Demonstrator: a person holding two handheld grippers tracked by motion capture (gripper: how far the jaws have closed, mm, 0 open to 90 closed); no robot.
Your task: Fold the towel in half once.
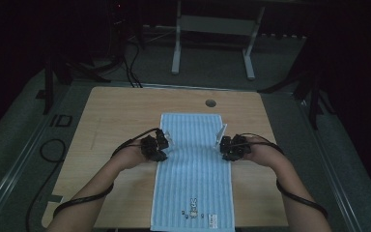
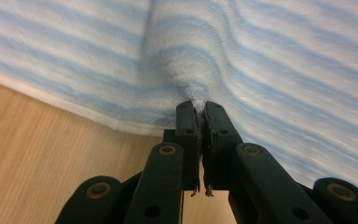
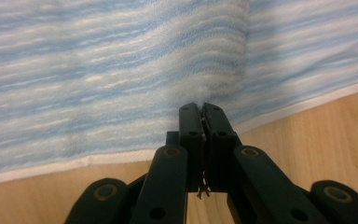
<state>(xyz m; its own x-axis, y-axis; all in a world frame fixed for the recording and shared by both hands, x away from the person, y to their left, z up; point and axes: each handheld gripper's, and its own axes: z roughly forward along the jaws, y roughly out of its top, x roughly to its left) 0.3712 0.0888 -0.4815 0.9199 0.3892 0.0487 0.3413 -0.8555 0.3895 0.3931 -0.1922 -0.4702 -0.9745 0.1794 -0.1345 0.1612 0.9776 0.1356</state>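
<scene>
A light blue striped towel (image 1: 193, 164) lies lengthwise down the middle of the wooden table (image 1: 111, 121), with a small rabbit print near its front end. My left gripper (image 1: 161, 146) is at the towel's left edge, about halfway along. In the left gripper view its jaws (image 2: 200, 106) are shut on a pinched ridge of the towel (image 2: 186, 60), which rises in a fold. My right gripper (image 1: 225, 145) is at the towel's right edge, opposite. In the right gripper view its jaws (image 3: 200, 108) are shut on the towel (image 3: 121, 70) just inside the white hem.
A round cable hole (image 1: 210, 103) sits in the table beyond the towel's far end. Behind the table stands a white metal frame (image 1: 212, 43) on the floor. Dark cables (image 1: 53, 150) trail on the floor at the left.
</scene>
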